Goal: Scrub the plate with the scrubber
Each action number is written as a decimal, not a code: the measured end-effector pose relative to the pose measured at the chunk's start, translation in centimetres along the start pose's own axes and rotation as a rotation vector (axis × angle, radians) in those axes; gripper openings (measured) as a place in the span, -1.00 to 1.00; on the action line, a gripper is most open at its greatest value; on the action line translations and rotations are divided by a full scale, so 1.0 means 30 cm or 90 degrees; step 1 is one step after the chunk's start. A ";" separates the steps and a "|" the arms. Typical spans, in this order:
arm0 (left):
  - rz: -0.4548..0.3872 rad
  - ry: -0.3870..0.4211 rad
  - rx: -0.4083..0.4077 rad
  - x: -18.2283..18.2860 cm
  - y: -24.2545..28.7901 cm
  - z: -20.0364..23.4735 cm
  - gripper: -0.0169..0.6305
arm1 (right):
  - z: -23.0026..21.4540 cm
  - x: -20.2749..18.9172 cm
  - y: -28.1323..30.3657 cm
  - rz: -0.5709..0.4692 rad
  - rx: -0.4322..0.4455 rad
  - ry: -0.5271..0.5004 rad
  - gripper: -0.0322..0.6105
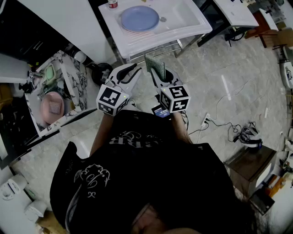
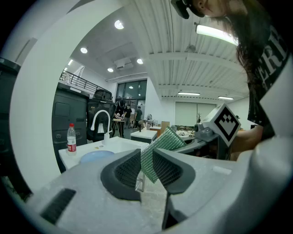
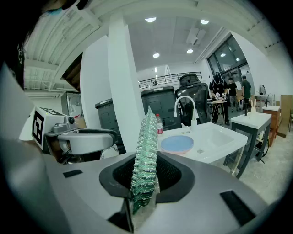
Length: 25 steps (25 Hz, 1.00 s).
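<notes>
A blue plate (image 1: pixel 139 18) lies in the white sink (image 1: pixel 192 18) ahead of me; it also shows in the left gripper view (image 2: pixel 97 156) and the right gripper view (image 3: pixel 177 144). My right gripper (image 1: pixel 158 73) is shut on a green mesh scrubber (image 1: pixel 154 65), which stands on edge between its pads (image 3: pixel 145 155). My left gripper (image 1: pixel 129 69) hangs beside it, shut with nothing held. In the left gripper view the scrubber (image 2: pixel 167 140) shows behind those jaws, apart from them. Both grippers are in the air, short of the sink's front edge.
A red-capped bottle (image 1: pixel 112 3) and a curved tap (image 3: pixel 185 107) stand at the sink's back. A marble-patterned counter (image 1: pixel 73 77) with a pink plate (image 1: pixel 52 106) is at the left. Cables (image 1: pixel 229 123) and a box (image 1: pixel 247 167) lie on the floor to the right.
</notes>
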<state>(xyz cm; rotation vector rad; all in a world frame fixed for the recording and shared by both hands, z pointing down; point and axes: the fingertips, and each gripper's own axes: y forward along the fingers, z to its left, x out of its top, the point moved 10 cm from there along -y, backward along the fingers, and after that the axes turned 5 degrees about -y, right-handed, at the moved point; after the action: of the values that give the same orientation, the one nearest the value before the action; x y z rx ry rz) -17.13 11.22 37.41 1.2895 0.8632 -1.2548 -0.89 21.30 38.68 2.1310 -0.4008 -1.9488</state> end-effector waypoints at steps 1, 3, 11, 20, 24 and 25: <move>-0.004 0.000 0.000 0.001 0.000 0.004 -0.67 | 0.002 -0.001 0.004 0.001 0.000 0.000 -0.61; -0.008 0.000 0.000 0.003 -0.002 0.012 -0.67 | 0.006 -0.001 0.012 0.004 0.000 0.001 -0.61; -0.001 0.006 -0.005 -0.001 -0.019 0.086 -0.67 | 0.032 0.012 0.083 0.001 0.003 0.012 -0.61; 0.019 0.003 -0.022 -0.037 -0.045 0.169 -0.67 | 0.080 0.012 0.121 0.012 -0.018 0.004 -0.61; 0.016 -0.010 -0.034 -0.054 -0.035 0.191 -0.67 | 0.068 -0.002 0.121 0.031 -0.032 0.002 -0.61; 0.014 -0.012 -0.036 -0.053 -0.030 0.195 -0.67 | 0.060 -0.006 0.123 0.036 -0.035 0.002 -0.61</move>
<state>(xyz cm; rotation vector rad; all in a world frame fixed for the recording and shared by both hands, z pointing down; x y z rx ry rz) -19.34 5.96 39.62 1.2374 0.8626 -1.2148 -2.86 17.93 39.96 2.0651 -0.3972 -1.9039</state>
